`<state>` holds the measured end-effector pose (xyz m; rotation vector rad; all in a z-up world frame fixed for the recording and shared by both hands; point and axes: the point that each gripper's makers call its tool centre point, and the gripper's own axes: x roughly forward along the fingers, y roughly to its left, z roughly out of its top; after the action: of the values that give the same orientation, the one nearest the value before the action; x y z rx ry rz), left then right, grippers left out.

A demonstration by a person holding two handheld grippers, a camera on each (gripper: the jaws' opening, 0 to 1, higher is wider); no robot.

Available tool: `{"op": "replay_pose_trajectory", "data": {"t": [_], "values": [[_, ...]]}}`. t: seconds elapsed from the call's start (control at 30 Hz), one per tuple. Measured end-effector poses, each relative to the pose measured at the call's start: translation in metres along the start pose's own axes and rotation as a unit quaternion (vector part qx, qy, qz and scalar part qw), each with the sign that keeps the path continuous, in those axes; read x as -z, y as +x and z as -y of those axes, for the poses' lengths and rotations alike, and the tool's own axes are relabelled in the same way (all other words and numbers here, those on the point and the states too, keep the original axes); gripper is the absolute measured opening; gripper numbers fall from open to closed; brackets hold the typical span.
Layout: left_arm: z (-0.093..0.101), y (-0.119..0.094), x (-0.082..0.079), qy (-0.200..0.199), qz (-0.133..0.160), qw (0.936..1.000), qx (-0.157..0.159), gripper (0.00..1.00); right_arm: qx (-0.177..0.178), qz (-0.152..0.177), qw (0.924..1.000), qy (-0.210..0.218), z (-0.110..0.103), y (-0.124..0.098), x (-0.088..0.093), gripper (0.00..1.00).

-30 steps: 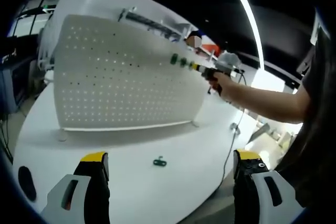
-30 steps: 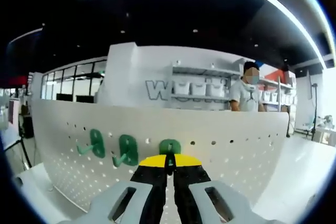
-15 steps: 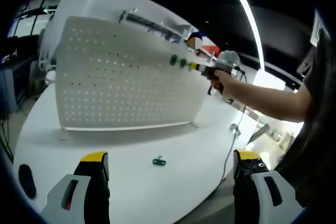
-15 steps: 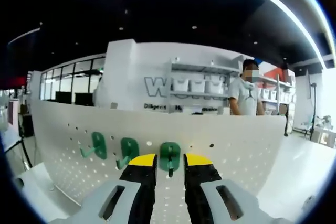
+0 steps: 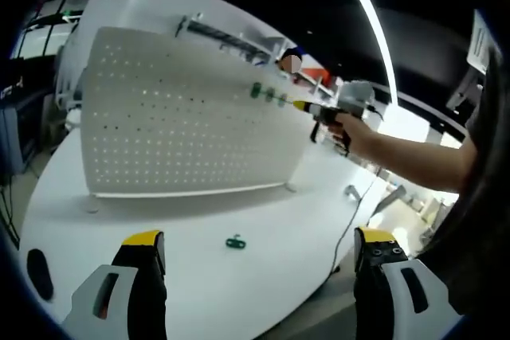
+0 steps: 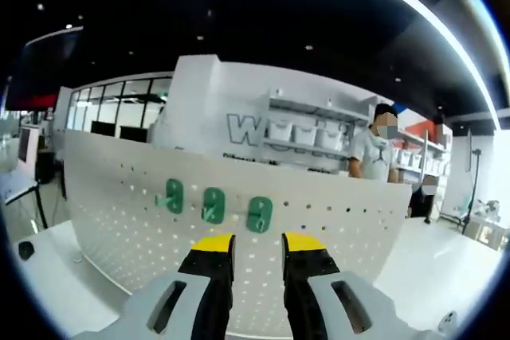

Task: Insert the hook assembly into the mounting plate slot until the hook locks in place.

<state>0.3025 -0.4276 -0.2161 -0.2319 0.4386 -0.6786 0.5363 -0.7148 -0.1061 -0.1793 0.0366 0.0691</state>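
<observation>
A white pegboard (image 5: 175, 117) stands upright on the white table (image 5: 263, 276). Three green hooks (image 6: 213, 204) hang side by side near its top edge, and in the left gripper view those green hooks (image 5: 269, 95) are small. My right gripper (image 6: 256, 243) is open just short of the board, below the rightmost hook (image 6: 259, 213), with nothing between its yellow-tipped jaws. Seen from the side, a hand holds the right gripper (image 5: 300, 105) close to the hooks. A loose green hook (image 5: 234, 241) lies on the table in front of the board. My left gripper (image 5: 259, 238) hovers wide open and empty above the table's near edge.
A cable (image 5: 351, 224) trails over the table's right edge, with a small fitting (image 5: 351, 192) beside it. A dark oval object (image 5: 37, 272) lies at the near left. Behind the board a person (image 6: 373, 157) stands by shelves with bins (image 6: 303, 129).
My right gripper opened, let go of the third hook, which stays on the board, and drew back a little. The left gripper has barely moved.
</observation>
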Motion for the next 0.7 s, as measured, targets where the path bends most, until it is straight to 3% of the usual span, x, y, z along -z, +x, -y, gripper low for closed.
{"op": "replay_pose_trajectory", "data": {"t": [0.47, 0.6, 0.7], "values": [[0.012, -0.005, 0.004, 0.018, -0.011, 0.9997, 0.01, 1.0, -0.033, -0.047, 0.9973, 0.047, -0.025, -0.057, 0.037, 0.42], [0.017, -0.007, 0.002, 0.026, -0.01, 0.9995, 0.011, 1.0, -0.054, -0.051, 0.9965, 0.04, -0.041, -0.072, 0.039, 0.54], [0.019, -0.007, 0.002, 0.026, -0.009, 0.9995, 0.013, 1.0, -0.076, -0.053, 0.9946, 0.047, -0.054, -0.086, 0.039, 0.55]]}}
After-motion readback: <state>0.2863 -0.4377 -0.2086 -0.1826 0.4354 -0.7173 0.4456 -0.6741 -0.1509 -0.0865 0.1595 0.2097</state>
